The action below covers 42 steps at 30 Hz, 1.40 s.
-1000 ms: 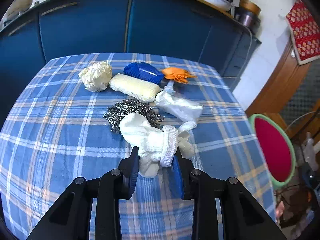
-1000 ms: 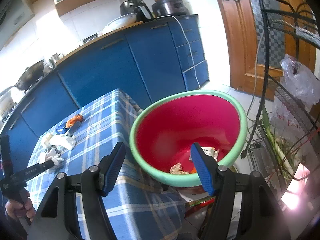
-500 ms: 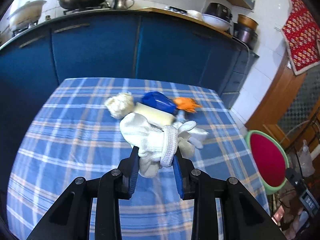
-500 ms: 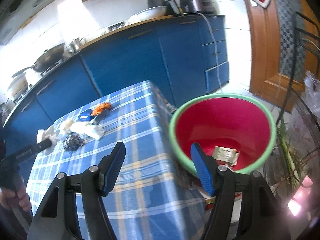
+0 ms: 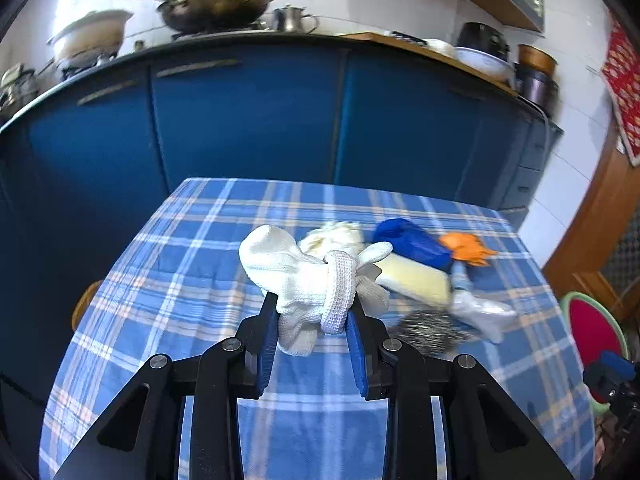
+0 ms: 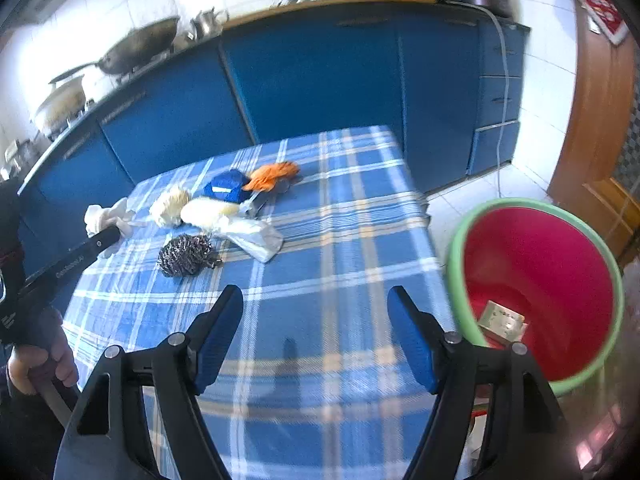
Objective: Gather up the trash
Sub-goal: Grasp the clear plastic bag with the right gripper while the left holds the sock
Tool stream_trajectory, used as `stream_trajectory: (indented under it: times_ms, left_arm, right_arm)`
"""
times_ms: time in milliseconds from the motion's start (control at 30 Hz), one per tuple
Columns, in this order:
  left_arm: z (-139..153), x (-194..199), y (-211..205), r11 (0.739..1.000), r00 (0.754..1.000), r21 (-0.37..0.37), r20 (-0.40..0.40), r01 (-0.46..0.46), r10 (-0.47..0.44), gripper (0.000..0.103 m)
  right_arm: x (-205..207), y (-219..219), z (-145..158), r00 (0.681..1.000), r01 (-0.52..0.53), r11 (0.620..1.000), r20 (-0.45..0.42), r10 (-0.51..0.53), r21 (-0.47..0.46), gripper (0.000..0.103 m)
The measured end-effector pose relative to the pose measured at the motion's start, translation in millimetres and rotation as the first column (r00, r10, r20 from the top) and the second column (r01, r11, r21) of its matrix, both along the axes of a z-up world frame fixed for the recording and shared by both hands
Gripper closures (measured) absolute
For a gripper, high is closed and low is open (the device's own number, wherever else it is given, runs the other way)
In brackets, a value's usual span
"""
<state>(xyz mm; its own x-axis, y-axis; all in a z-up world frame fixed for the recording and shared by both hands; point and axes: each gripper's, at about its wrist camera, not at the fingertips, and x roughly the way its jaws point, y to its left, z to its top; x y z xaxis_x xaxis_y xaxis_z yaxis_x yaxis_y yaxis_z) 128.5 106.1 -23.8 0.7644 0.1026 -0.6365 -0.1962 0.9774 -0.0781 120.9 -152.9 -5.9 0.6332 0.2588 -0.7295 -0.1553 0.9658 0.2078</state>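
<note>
My left gripper is shut on a white knitted glove and holds it above the blue plaid table; it also shows in the right wrist view. On the table lie a steel wool pad, a crumpled white paper ball, a pale yellow sponge, a blue wrapper, an orange scrap and a clear plastic bag. My right gripper is open and empty above the table's near side. A green-rimmed red bin stands right of the table.
Blue kitchen cabinets run behind the table, with a wok and pots on top. A wooden door is at the right. A folded paper piece lies inside the bin.
My left gripper has lifted the glove off the pile and pulled back left. My right gripper has swung from over the bin to over the table.
</note>
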Motion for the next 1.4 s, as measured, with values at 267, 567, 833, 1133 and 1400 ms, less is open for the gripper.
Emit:
stream_trajectory:
  times_ms: [267,567,833,1133,1400]
  left_arm:
    - [-24.9,10.4,29.0,0.996,0.997,-0.043,-0.014,-0.072,0.072,0.071]
    - [-43.8,18.7,38.2,0.992,0.997,-0.11,-0.05,-0.057,0.051,0.07]
    - [-46.7,20.0,41.4,0.988,0.997,-0.142,-0.063,-0.061,0.052,0.07]
    - [-44.9,18.9,40.6,0.989,0.997,-0.137,-0.053,-0.058,0.051,0.07]
    - [-44.7,18.3,42.2,0.987,0.997,-0.149,-0.051,-0.064,0.057,0.07]
  right_arm:
    - [41.5,37.5,-19.7,0.997,-0.06,0.997,-0.041,0.058,-0.047,0.027]
    - [79.9,61.3,-38.6,0.99,-0.128,0.99,-0.074,0.124,-0.052,0.027]
    - [95.2,78.7,-46.7,0.978,-0.199,0.98,-0.068,0.197,-0.027,0.033]
    - [80.3,95.0,-47.8,0.969,-0.246,0.963,-0.037,0.244,-0.108,0.054]
    - [55.7,80.8,-45.3,0.972,-0.235,0.969,-0.046,0.232,-0.079,0.063]
